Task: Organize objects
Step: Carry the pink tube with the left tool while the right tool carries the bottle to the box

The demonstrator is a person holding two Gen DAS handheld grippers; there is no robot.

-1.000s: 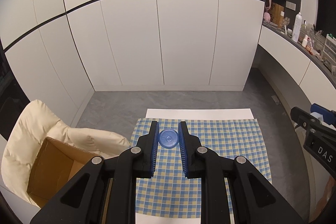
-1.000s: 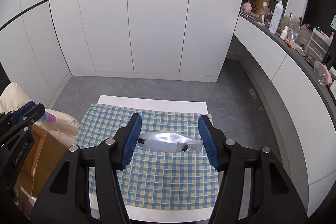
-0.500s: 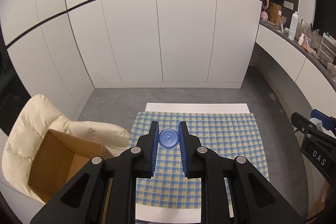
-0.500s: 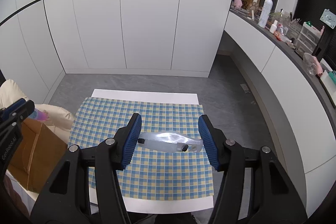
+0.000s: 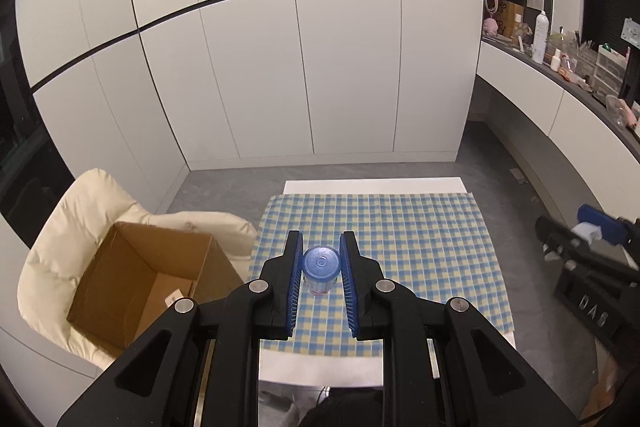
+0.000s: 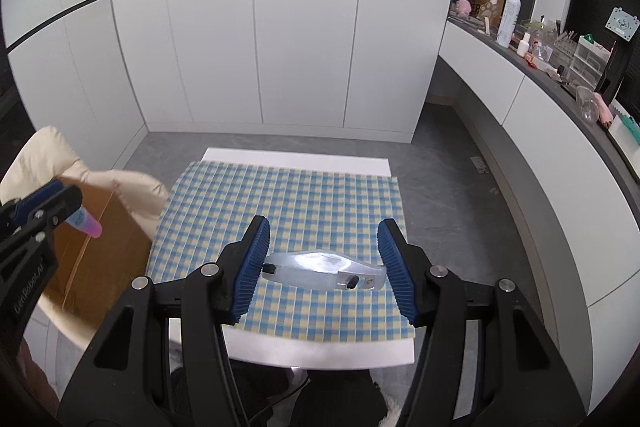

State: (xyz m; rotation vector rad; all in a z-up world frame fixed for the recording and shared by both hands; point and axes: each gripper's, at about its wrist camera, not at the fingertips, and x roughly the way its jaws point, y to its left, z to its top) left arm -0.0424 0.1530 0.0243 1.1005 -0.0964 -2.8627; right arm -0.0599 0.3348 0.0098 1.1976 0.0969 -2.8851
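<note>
Above checked cloth [image 5: 400, 227] | left gripper [image 5: 320, 261] pinches blue-capped bottle [image 5: 320, 267]; right gripper [image 6: 324, 251] clasps clear plastic piece [image 6: 320, 267]

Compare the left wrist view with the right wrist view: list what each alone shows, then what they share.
Only the left wrist view shows the cardboard box's open inside and the blue-capped bottle's cap, clamped in the left gripper. Only the right wrist view shows the clear plastic piece held between the right gripper's fingers and the bottle's pink end. Both show the checkered cloth, cream chair and white cabinets.
</note>
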